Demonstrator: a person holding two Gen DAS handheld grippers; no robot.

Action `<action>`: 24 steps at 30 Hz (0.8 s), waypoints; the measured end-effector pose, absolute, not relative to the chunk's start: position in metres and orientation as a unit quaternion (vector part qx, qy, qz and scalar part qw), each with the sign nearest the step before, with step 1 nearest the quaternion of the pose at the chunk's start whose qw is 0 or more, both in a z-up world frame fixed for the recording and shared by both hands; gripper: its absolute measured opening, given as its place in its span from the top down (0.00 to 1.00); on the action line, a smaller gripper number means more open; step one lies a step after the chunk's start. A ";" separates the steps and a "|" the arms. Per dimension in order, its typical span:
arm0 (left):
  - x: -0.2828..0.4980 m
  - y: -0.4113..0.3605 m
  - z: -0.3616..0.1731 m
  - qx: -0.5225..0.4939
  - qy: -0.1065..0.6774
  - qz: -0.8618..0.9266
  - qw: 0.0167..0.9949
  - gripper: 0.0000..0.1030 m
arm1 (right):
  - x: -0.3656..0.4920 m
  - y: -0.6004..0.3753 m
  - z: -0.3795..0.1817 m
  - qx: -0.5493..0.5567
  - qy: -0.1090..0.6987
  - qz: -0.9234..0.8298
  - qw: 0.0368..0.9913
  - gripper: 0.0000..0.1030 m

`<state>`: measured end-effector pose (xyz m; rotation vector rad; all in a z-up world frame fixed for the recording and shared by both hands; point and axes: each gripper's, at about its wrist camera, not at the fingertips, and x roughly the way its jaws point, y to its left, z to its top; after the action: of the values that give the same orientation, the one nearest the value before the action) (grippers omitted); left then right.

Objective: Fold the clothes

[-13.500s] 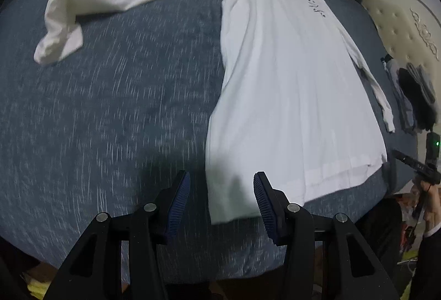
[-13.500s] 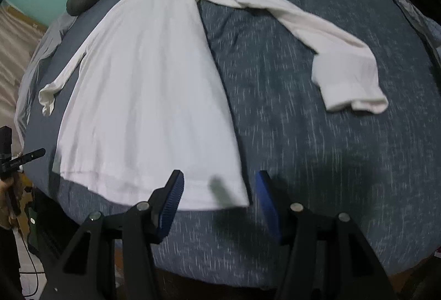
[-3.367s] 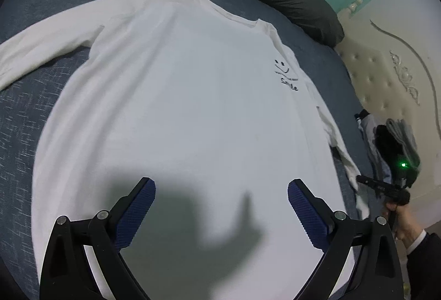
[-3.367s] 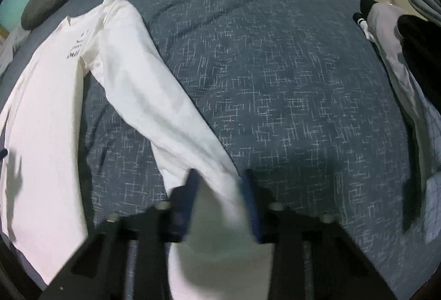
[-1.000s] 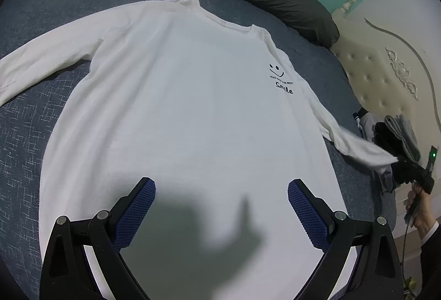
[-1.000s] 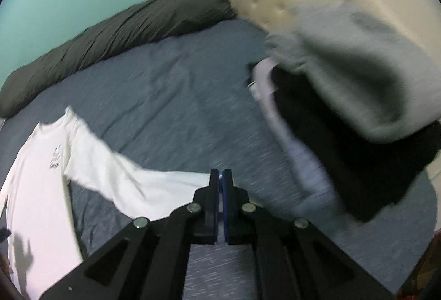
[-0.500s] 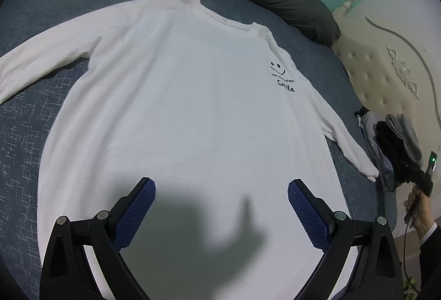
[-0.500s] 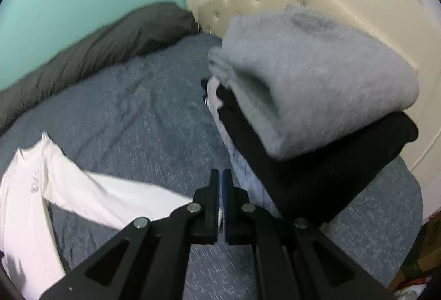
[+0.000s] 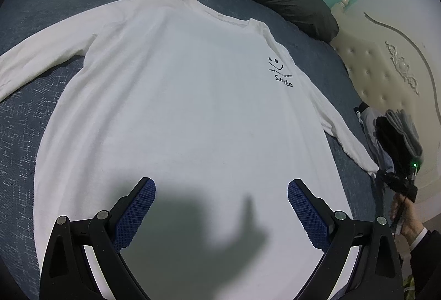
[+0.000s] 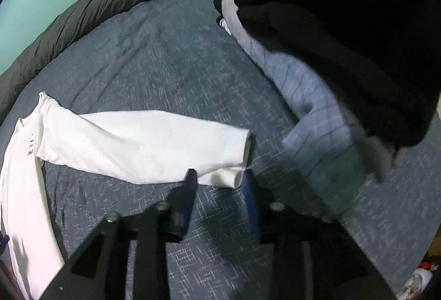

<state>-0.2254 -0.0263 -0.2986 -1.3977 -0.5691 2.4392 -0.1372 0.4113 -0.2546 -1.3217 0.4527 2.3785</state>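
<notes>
From the left wrist, the left gripper hangs spread and empty over the white shirt flat mid-bed; from the right wrist, the right gripper, jaws opening, lets the sleeve cuff loose between them near the stacked clothes at the bed's edge, so spreading looks finished and folding a sleeve inward likely follows.

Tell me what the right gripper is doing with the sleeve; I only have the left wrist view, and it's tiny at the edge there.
Observer: The right gripper has its jaws opening, with the sleeve cuff between its fingers, low over the bedspread.
Operator: Is the cuff touching the folded stack?
Observer: No. Bedspread shows between the cuff and the stack's bottom piece, a pale blue striped garment.
Operator: How does the sleeve lie?
Observer: The sleeve lies mostly flat, stretched out sideways from the shoulder.
</notes>
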 end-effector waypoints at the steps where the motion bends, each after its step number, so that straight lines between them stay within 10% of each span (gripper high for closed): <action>1: -0.226 -0.026 -0.299 -0.483 -0.197 0.842 0.136 0.04 | -0.138 0.412 -0.258 -0.473 0.160 0.845 0.195 0.66; 7: -0.225 -0.025 -0.301 -0.486 -0.194 0.841 0.137 0.04 | -0.142 0.412 -0.276 -0.484 0.143 0.841 0.196 0.69; 12: -0.225 -0.022 -0.303 -0.489 -0.192 0.840 0.138 0.04 | -0.137 0.412 -0.275 -0.473 0.135 0.849 0.192 0.94; 24: -0.223 -0.021 -0.302 -0.488 -0.192 0.840 0.141 0.04 | -0.104 0.409 -0.227 -0.419 0.087 0.886 0.176 0.96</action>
<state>-0.2234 -0.0211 -0.3017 -1.4084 -0.5543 2.4244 -0.1045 0.4091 -0.2274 -1.1872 0.2476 2.5099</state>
